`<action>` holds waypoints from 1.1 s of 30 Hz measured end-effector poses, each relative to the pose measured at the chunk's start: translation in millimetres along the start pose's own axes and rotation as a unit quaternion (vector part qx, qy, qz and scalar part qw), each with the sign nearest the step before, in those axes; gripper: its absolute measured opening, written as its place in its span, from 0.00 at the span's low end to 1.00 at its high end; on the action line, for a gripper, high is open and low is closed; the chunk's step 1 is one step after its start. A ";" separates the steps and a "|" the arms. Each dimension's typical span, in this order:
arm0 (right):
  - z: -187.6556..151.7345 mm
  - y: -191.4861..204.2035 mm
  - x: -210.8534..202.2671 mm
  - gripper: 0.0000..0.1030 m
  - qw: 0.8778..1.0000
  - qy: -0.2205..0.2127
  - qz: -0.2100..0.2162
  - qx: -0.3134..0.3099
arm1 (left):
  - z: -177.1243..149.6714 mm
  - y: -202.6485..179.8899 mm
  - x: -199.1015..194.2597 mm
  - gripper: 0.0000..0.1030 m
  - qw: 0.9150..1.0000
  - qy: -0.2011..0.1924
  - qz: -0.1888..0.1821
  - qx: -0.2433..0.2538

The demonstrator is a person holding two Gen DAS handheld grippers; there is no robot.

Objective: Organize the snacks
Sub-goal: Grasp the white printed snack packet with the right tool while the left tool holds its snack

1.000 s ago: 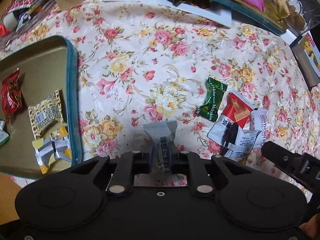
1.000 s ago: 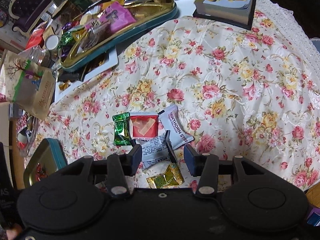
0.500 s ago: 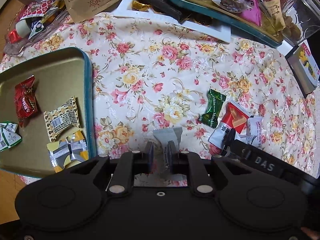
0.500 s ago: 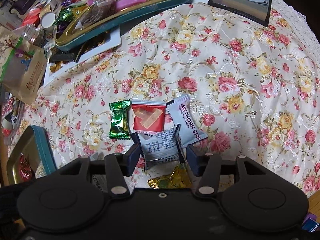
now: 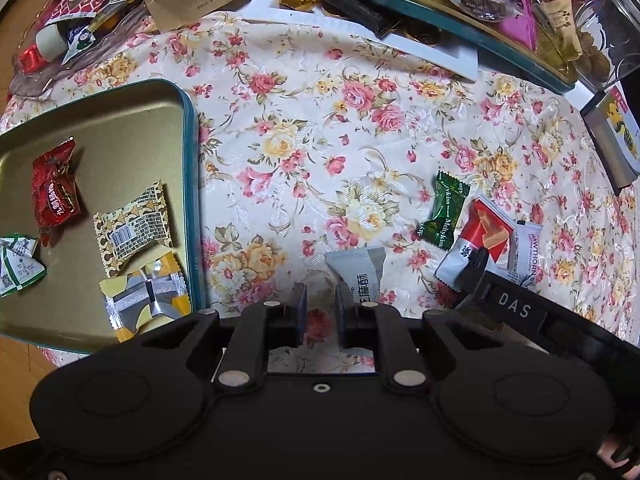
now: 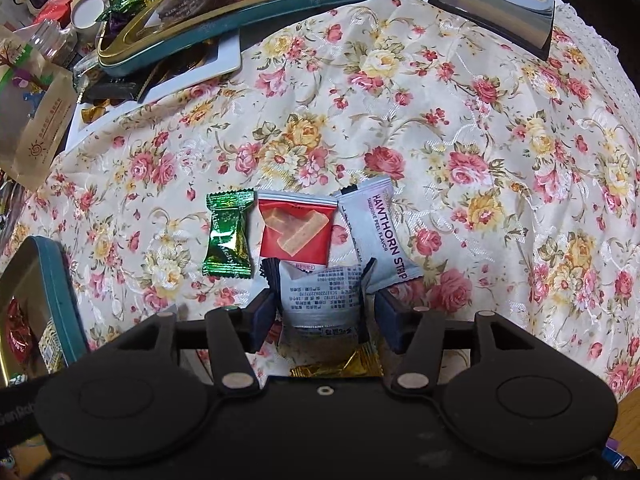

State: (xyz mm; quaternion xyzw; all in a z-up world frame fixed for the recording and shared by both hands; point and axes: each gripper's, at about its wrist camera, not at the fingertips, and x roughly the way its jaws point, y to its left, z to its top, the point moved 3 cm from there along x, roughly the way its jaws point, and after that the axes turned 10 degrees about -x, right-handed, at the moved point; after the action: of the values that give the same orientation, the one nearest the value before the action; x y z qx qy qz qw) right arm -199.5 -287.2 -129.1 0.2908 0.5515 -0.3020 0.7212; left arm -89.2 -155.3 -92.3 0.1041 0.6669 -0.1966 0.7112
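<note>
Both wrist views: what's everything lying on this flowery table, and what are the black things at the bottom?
tablecloth: one, cream with roses, over the table
small tin: one, gold with teal rim, left; several wrapped snacks inside
green sweet: one, green, left end of row
red packet: one, red, middle of row
hawthorn strip: one, white, right end
white packet: one, white, between right gripper's jaws
gold sweet: one, gold, under right gripper
grey packet: one, grey, by left gripper's tip
big tin: one, teal and gold, back, heaped
book: one, back right
left gripper: black, shut
right gripper: black, opening
</note>
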 end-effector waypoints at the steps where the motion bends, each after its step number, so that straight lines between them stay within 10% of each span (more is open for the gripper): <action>1: -0.2 -0.1 0.2 0.55 1.000 -0.001 -0.001 0.000 | -0.3 0.0 0.6 0.20 1.000 0.001 -0.001 -0.001; 10: -2.4 0.8 -21.4 0.48 0.998 -0.046 -0.022 -0.048 | -3.1 -10.1 6.9 0.20 1.000 -0.005 -0.012 0.003; 33: 3.3 -58.3 -60.4 0.48 0.993 -0.055 0.066 0.077 | -10.1 -17.7 22.2 0.29 1.000 -0.027 0.010 -0.005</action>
State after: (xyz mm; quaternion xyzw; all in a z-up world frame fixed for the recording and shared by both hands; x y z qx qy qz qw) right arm -254.2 -320.5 -74.8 0.3641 0.4659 -0.3107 0.7442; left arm -105.1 -170.2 -113.1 0.1014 0.6473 -0.1886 0.7316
